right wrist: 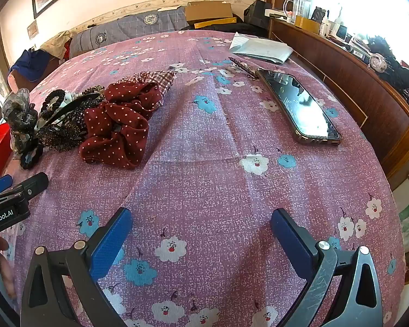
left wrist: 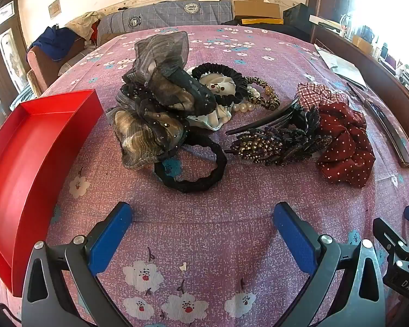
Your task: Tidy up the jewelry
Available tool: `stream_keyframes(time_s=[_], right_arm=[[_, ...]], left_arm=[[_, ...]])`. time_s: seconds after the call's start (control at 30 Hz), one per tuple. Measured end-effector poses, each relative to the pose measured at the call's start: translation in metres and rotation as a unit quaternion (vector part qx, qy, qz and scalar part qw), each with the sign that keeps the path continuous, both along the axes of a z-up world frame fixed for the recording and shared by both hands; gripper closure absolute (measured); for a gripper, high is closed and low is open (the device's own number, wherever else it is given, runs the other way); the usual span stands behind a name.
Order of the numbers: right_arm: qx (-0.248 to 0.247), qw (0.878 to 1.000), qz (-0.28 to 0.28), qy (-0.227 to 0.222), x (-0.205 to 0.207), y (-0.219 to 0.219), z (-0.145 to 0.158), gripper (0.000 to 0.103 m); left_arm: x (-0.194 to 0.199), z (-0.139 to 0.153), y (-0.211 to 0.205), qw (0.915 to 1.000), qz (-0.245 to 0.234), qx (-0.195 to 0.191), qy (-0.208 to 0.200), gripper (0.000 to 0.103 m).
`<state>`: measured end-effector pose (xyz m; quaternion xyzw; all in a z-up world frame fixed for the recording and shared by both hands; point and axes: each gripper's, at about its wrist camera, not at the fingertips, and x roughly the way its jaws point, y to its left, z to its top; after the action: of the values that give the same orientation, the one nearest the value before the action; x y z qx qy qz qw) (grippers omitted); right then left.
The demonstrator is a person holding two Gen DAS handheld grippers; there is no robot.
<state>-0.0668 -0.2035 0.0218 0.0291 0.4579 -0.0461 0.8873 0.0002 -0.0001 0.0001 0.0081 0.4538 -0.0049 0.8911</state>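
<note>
- Both tools hang over bare cloth with their jaws spread wide and nothing between them: the left gripper (left wrist: 201, 226) faces the pile, the right gripper (right wrist: 201, 231) faces open bedspread. With nothing held yet, either could drag the pink flowered bedspread (right wrist: 193, 147) if it dips too low.
- Nearest the left tool, the black fabric hair loop (left wrist: 193, 174) lies partly under the gauzy black-and-gold organza bow (left wrist: 155, 103); lifting one would likely pull the other along.
- Just right of it, the beaded dark hair clip (left wrist: 275, 144) touches the dark red polka-dot scrunchie (left wrist: 346, 147), and its beads may snag the cloth.
- The red shallow cardboard tray (left wrist: 32, 147) sits empty at the left edge, well apart from the right tool, so a long carry could drop a piece.
- Farther right, the black smartphone in a clear case (right wrist: 300, 106) lies close to the reach path and could be knocked.
</note>
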Motion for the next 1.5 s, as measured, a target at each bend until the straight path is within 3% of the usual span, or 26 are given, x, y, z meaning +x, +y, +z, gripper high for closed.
stream_keyframes(time_s=[0.27, 0.5, 0.7, 0.9, 1.0, 1.33, 1.5], right_arm=[[0.001, 1.0, 0.007, 0.007, 0.0, -0.001, 0.0, 0.0], [0.008, 0.999, -0.001, 0.036, 0.004, -0.004, 0.007, 0.0], [0.04, 0.998, -0.03, -0.033, -0.019, -0.008, 0.065, 0.0], [0.05, 0.994, -0.033, -0.095, -0.034, 0.006, 0.124, 0.0], [0.078, 0.99, -0.017, -0.119, -0.038, 0.011, 0.15, 0.0], [0.035, 0.982, -0.004, -0.187, -0.053, 0.034, 0.194, 0.0], [0.019, 0.984, 0.004, -0.176, -0.051, 0.045, 0.193, 0.0]], left_arm=[[0.004, 0.009, 0.006, 0.9982, 0.002, -0.004, 0.06, 0.0], [-0.028, 0.069, 0.018, 0.9993, 0.007, 0.035, 0.007, 0.0], [-0.057, 0.12, 0.031, 0.9973, 0.03, 0.049, -0.046, 0.0], [-0.073, 0.161, 0.048, 0.9975, 0.036, 0.021, -0.058, 0.0], [-0.083, 0.181, 0.053, 0.9963, 0.037, 0.02, -0.075, 0.0], [-0.098, 0.207, 0.063, 0.9958, 0.041, 0.026, -0.077, 0.0], [-0.102, 0.206, 0.064, 0.9964, 0.042, 0.021, -0.071, 0.0]])
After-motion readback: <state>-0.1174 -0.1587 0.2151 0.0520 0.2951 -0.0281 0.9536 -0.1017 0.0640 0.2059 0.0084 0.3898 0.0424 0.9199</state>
